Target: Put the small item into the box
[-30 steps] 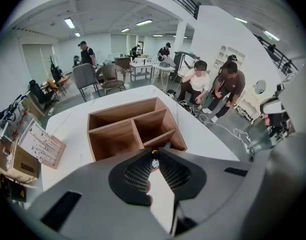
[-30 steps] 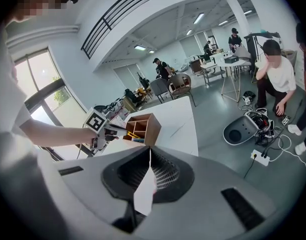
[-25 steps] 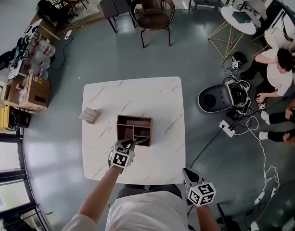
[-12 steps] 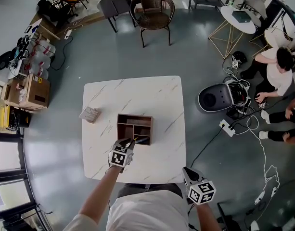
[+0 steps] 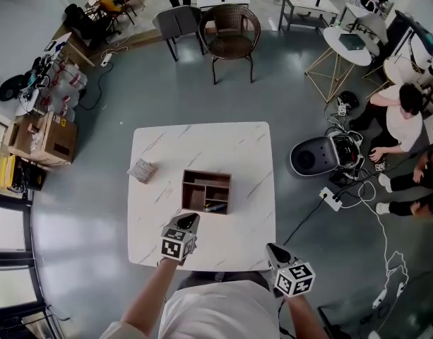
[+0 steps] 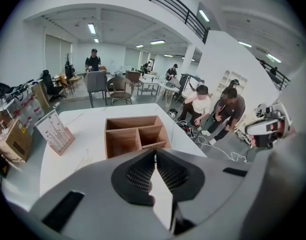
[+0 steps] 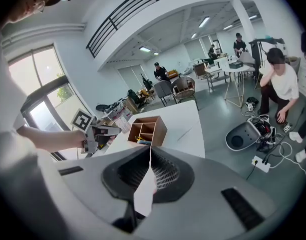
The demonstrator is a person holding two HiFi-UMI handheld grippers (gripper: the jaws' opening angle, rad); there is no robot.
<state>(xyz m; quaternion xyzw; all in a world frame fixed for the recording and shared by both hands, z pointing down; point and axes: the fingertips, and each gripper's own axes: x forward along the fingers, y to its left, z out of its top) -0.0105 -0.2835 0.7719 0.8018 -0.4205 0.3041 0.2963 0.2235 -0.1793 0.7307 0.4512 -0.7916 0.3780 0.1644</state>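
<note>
Head view, left to right. A small wooden stand of white cards [image 5: 143, 169] stood near the left edge of the white marble-patterned square table [image 5: 202, 141]. The left claw [image 5: 189, 221], closed and empty with its jaw tips meeting, was held over the table just short of the near side of the brown wooden compartmented box [image 5: 206, 191], which sat at the table's centre. The small dark-and-yellow item [image 5: 215, 207] lay inside the box, in its near-right compartment. The right claw [image 5: 273, 249], likewise closed on nothing, was held by the table's near right corner, well apart from the box
</note>
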